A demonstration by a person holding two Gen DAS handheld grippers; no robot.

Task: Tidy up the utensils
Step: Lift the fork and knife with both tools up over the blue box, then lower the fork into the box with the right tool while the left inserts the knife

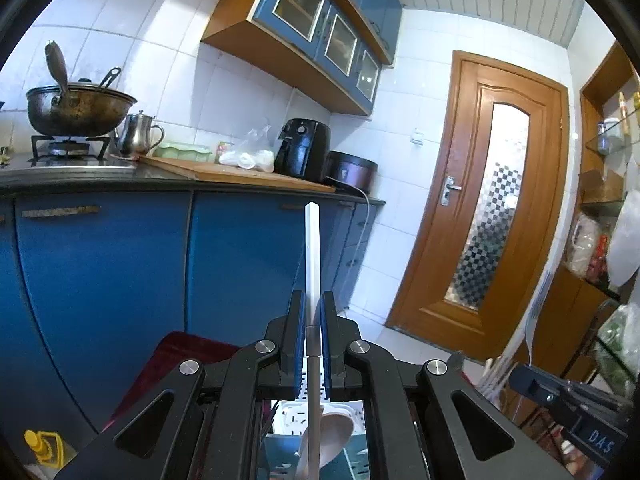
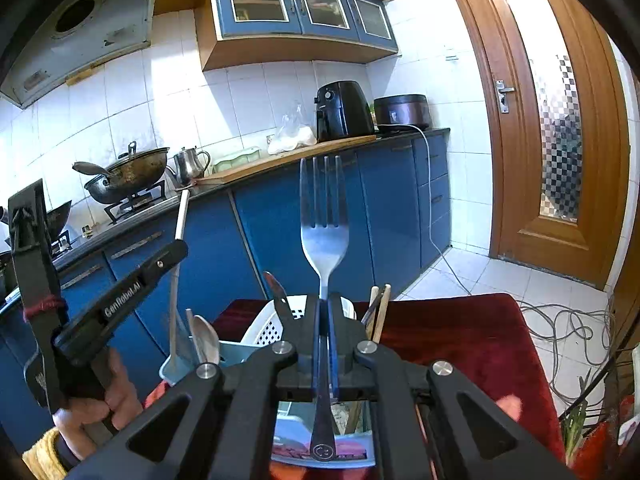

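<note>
My left gripper [image 1: 313,300] is shut on a long white-handled utensil [image 1: 312,248] that stands upright; its lower end is hidden behind the jaws. The right wrist view shows that left gripper [image 2: 178,246] at the left, raised over a light blue holder [image 2: 236,350] with a spoon [image 2: 208,340] in it. My right gripper [image 2: 325,300] is shut on a metal fork [image 2: 324,236], tines up, with the handle running back between the pads. Under both grippers stands a white perforated basket [image 2: 272,328] [image 1: 288,412]. Wooden chopsticks [image 2: 380,312] stick up just right of the fork.
The containers stand on a red cloth [image 2: 460,340]. Behind is a blue-cabinet counter [image 1: 100,264] with a wok [image 1: 80,112], a kettle [image 1: 138,134], an air fryer [image 1: 302,152] and a cooker [image 2: 402,112]. A wooden door [image 1: 492,208] and floor cables [image 2: 568,328] lie right. A hand [image 2: 116,396] grips the left tool.
</note>
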